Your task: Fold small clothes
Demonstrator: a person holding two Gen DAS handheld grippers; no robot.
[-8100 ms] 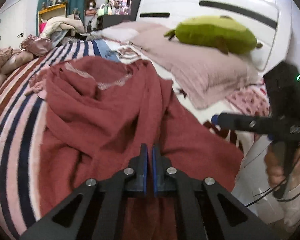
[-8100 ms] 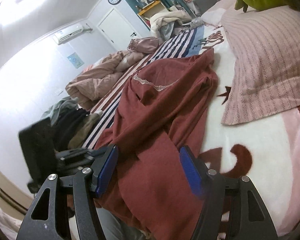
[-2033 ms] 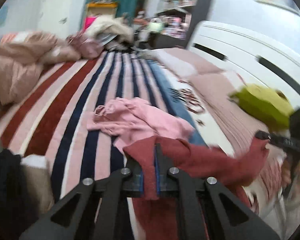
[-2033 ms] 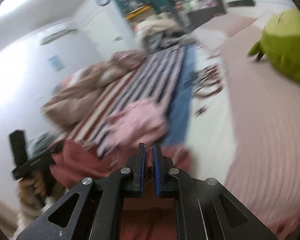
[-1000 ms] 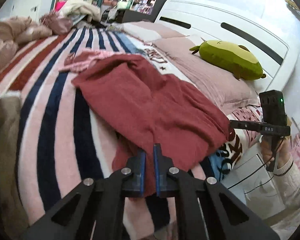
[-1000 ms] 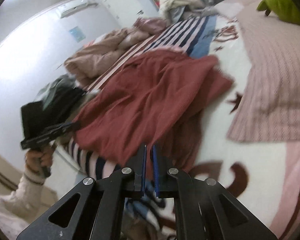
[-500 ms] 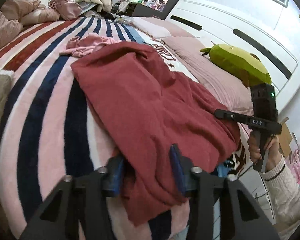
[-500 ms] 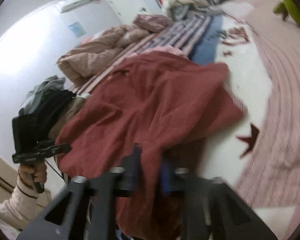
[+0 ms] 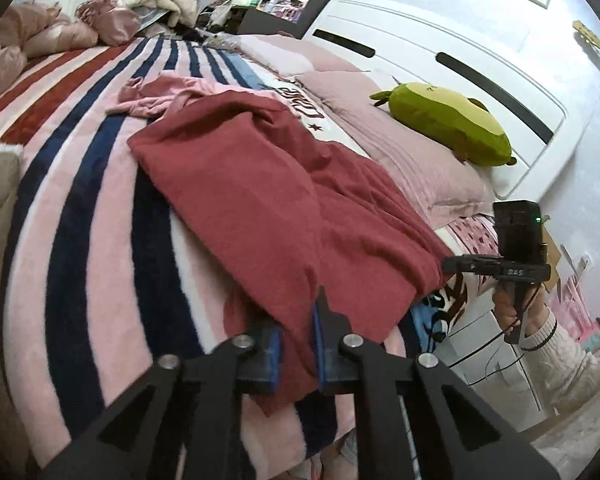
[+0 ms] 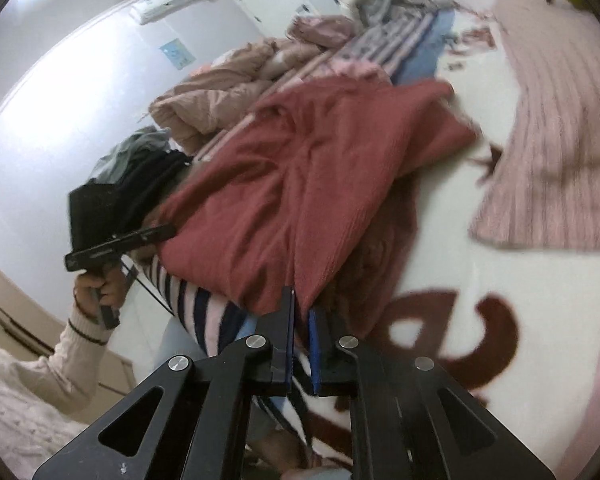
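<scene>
Both pairs of blue-padded fingers sit at the near hem of the red garment (image 9: pixel 260 184), which lies spread across the striped blanket (image 9: pixel 80 240) on the bed. Left gripper (image 9: pixel 297 344): jaws closing, a fold of the red cloth hanging between the pads (image 9: pixel 275 354), pinched at the bed's edge. Right gripper (image 10: pixel 301 344): jaws all but together, the garment's other near corner caught between them (view somewhat blurred, but cloth runs straight into the gap). Ahead of the left fingers the garment stretches away in one broad sheet with a long crease down its middle; beyond its far end lies a crumpled pink garment (image 9: pixel 152 96). Off to the right of the left fingers, a pink pillow (image 9: pixel 400 148) carries a green plush toy (image 9: pixel 444 124). From the left view the other hand (image 9: pixel 516 308) shows at far right, gripping its handle; from the right view the left hand (image 10: pixel 100 284) shows at far left, cream knit sleeve (image 10: pixel 40 380) below it
</scene>
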